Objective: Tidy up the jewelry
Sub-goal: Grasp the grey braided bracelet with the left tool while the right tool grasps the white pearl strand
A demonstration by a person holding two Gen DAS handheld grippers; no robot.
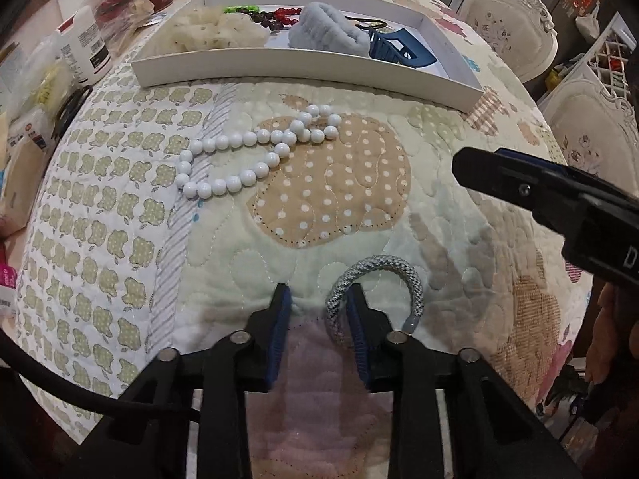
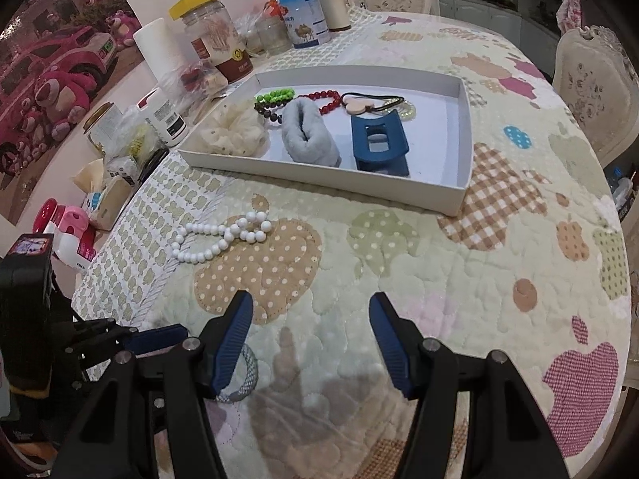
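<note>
A grey woven hair tie (image 1: pixel 383 269) lies on the quilted cloth, looped around the right finger of my open left gripper (image 1: pixel 319 299); its left side runs between the two fingers. It also shows in the right wrist view (image 2: pixel 247 375), partly behind a finger. A white bead necklace (image 1: pixel 255 147) (image 2: pixel 223 235) lies further ahead. A white tray (image 1: pixel 303 66) (image 2: pixel 459 183) holds a blue hair claw (image 2: pixel 379 143), a blue scrunchie (image 2: pixel 307 139), a cream scrunchie (image 2: pixel 231 131) and bead bracelets. My right gripper (image 2: pixel 311 319) is open and empty above the cloth; it appears at the right in the left wrist view (image 1: pixel 463 171).
Jars, bottles and packets (image 2: pixel 207 36) crowd the table's left and far edge. Ornate chairs (image 2: pixel 595 88) stand at the far right side. The quilted cloth (image 2: pixel 439 279) covers the round table.
</note>
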